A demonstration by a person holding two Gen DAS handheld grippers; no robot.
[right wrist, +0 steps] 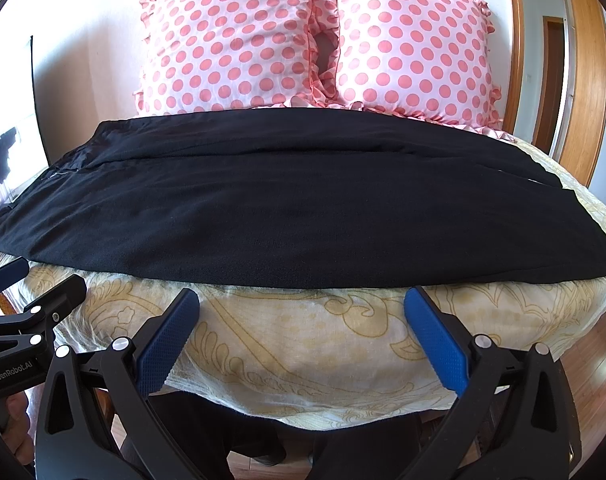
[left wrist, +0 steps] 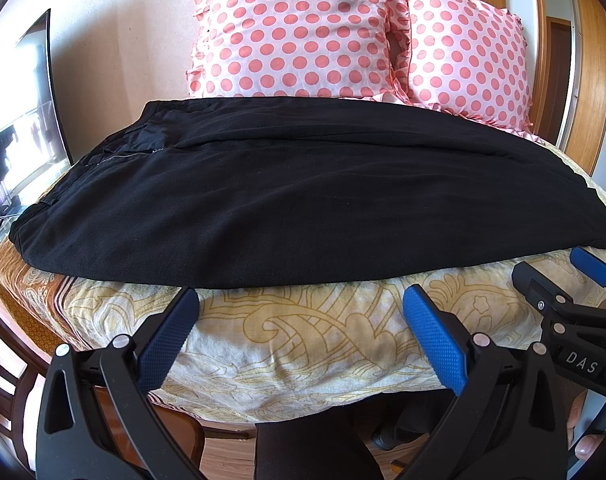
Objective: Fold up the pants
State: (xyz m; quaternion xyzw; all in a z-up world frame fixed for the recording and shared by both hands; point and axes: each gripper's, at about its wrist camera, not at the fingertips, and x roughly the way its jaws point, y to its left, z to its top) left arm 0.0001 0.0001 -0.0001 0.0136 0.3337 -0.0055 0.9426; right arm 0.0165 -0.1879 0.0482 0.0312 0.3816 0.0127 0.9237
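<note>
Black pants (left wrist: 303, 192) lie flat across the bed, waistband and zipper at the left, legs running right, one leg folded over the other. They also show in the right wrist view (right wrist: 287, 208). My left gripper (left wrist: 301, 300) is open and empty, just short of the pants' near edge. My right gripper (right wrist: 301, 302) is open and empty, also just short of the near edge. The right gripper shows at the right of the left wrist view (left wrist: 595, 268); the left gripper shows at the left of the right wrist view (right wrist: 7, 276).
A cream and gold patterned bedspread (left wrist: 303, 344) covers the bed. Two pink polka-dot pillows (left wrist: 299, 32) (right wrist: 411, 48) lean at the head. A window (left wrist: 19, 112) is at left, a wooden door frame (right wrist: 587, 80) at right. The wooden floor lies below the bed's front edge.
</note>
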